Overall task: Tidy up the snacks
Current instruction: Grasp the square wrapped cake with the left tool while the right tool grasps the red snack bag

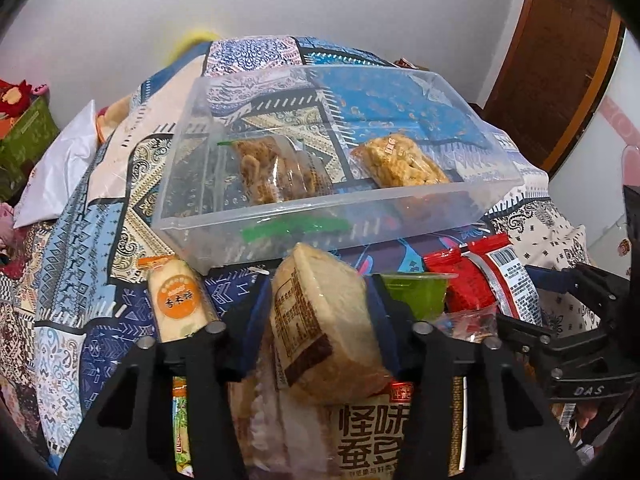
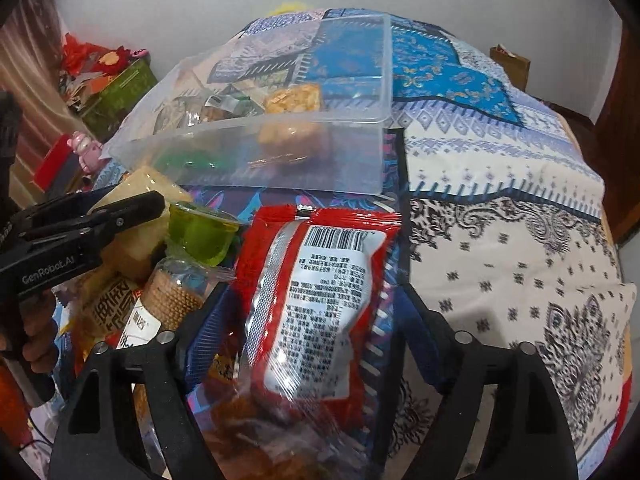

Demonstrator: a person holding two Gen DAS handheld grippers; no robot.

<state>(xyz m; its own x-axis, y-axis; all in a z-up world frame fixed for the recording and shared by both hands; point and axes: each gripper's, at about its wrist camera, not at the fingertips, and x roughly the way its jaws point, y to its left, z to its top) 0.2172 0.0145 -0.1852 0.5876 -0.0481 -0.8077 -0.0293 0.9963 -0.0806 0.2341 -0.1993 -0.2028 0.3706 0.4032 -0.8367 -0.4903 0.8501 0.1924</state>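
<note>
Nearest the left wrist camera, the left gripper (image 1: 318,320) stands narrowed on a pale wrapped cake (image 1: 320,328), its blue pads pressing the packet's two flat sides so the cake stands on edge, its long axis running away from the camera toward the bin. Just to its right, the right gripper (image 2: 316,320) stands wide around a red snack packet (image 2: 320,304), barcode side up, long axis along the fingers; the pads look clear of it, so it appears straddled rather than held. Between the two lie a green jelly cup (image 2: 200,236) and other loose snacks on the patterned bedspread (image 2: 500,240). Just beyond both tools sits the clear plastic bin (image 1: 320,216), already holding two wrapped crisp-rice bars (image 1: 400,160). Both hands are near the bin; the left, already loaded, seems better placed to move forward and over its near wall.
</note>
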